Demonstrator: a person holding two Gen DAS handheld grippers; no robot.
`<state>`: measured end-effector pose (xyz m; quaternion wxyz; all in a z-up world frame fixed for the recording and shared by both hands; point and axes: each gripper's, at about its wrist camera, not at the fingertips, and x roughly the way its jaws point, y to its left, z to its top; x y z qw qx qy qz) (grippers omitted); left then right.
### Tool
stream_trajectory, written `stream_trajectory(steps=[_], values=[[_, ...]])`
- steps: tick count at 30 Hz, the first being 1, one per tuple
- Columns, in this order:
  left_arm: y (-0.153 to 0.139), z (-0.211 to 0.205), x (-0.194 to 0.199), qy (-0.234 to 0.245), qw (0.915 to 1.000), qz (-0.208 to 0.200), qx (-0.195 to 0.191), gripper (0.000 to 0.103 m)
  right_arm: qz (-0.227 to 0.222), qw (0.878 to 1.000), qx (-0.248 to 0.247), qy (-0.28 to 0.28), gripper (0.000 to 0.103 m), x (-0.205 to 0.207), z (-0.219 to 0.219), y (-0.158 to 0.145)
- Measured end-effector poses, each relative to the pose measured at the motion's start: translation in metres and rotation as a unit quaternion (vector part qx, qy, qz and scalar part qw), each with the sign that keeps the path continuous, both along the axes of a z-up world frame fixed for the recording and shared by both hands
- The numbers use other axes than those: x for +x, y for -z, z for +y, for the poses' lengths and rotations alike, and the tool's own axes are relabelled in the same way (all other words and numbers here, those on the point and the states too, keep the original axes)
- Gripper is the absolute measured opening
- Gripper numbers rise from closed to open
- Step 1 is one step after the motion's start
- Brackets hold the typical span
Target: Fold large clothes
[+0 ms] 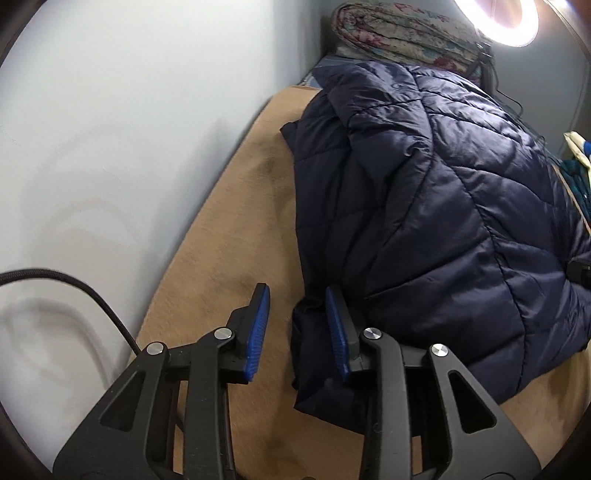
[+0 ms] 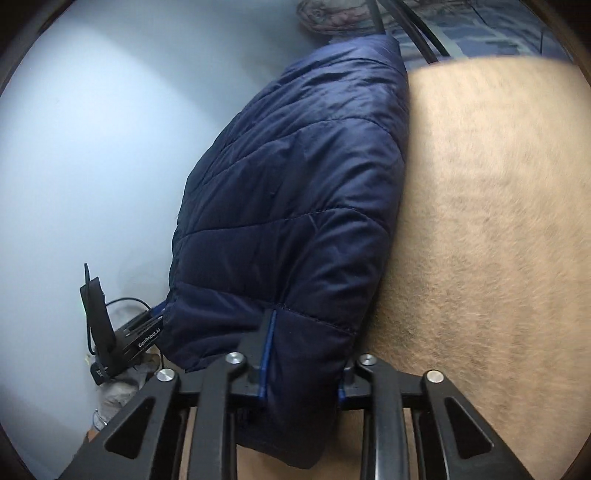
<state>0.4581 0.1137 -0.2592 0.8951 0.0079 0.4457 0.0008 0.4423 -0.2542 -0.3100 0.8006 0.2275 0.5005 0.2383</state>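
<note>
A navy quilted jacket (image 1: pixel 424 203) lies bunched on a tan plush surface (image 1: pixel 236 240) beside a pale wall. My left gripper (image 1: pixel 295 295) hovers low at the jacket's near left corner. Its right blue pad (image 1: pixel 338 328) rests against the fabric edge, while its left pad (image 1: pixel 258 325) stands off over bare tan surface, so the jaws are open. In the right wrist view the jacket (image 2: pixel 295 184) runs away from me, and my right gripper (image 2: pixel 306 343) is shut on its near hem. Fabric fills the gap and hides most of the right finger.
The pale wall (image 1: pixel 110 147) runs close along the left. A folded floral quilt (image 1: pixel 399 33) and a ring light (image 1: pixel 498 18) sit at the far end. Tan surface (image 2: pixel 480 240) stretches to the right of the jacket. A black cable (image 1: pixel 74 284) trails at the left.
</note>
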Motion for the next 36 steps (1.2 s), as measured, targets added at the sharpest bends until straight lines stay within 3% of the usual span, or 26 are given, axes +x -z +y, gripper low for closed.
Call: stream_trajectory(steps=[5,13,18,21,22,27,30,32,36], values=[[-0.006,-0.005,-0.025,0.019,0.9990,0.014,-0.039,0.030,-0.003,0.998,-0.058,-0.025,0.019,-0.021,0.002,-0.023],[-0.003,-0.043,-0.099,0.086,0.9921,0.030,-0.086,0.030,0.010,0.996,-0.082,-0.031,0.019,-0.089,-0.036,-0.040],[-0.004,-0.068,-0.121,0.121,0.9897,0.022,-0.073,0.030,0.024,0.995,-0.090,-0.020,0.020,-0.128,-0.064,-0.038],[-0.017,-0.065,-0.121,0.125,0.9895,0.021,-0.069,0.030,0.015,0.992,-0.123,-0.030,0.037,-0.132,-0.059,-0.043],[-0.025,-0.061,-0.122,0.118,0.9901,0.012,-0.076,0.031,0.006,0.990,-0.138,-0.028,0.039,-0.134,-0.058,-0.048],[-0.062,-0.050,-0.106,0.097,0.9899,-0.034,-0.098,0.031,-0.063,0.982,-0.179,-0.002,0.039,-0.137,-0.060,-0.081],[-0.078,-0.068,-0.080,0.110,0.9894,-0.051,-0.081,0.031,-0.102,0.976,-0.192,0.026,0.039,-0.126,-0.070,-0.099],[-0.082,-0.081,-0.058,0.118,0.9886,-0.055,-0.076,0.031,-0.117,0.975,-0.185,0.033,0.039,-0.106,-0.063,-0.107],[-0.077,-0.109,-0.025,0.135,0.9878,-0.059,-0.051,0.031,-0.166,0.962,-0.212,0.040,0.039,-0.052,-0.057,-0.109]])
